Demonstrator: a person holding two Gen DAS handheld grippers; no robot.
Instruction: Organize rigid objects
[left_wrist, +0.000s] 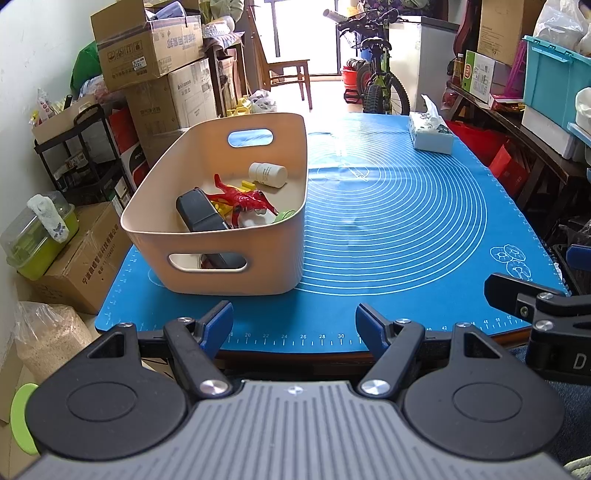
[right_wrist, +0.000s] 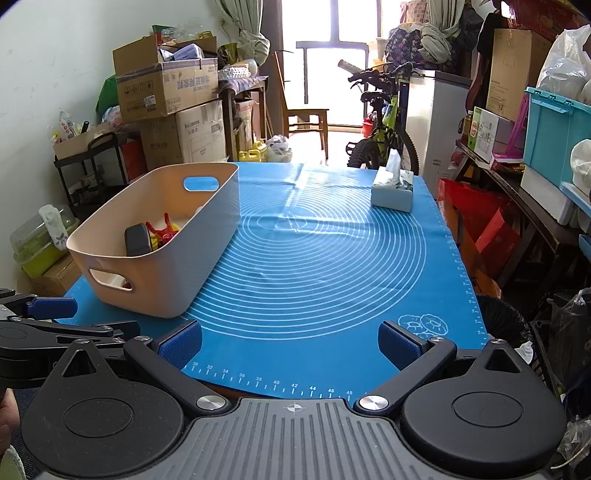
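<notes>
Beige bin (left_wrist: 236, 258) of toys ahead-left of both spread, seemingly empty grippers (left_wrist: 294, 326) (right_wrist: 290, 345).

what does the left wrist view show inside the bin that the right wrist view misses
Only the left wrist view shows the white bottle lying at the far end of the beige bin and the whole red toy. Only the right wrist view shows the bin's long outer wall, which hides most of the contents. Both share the dark case, the tissue box, the blue mat, and open, empty grippers: left gripper, right gripper.
</notes>
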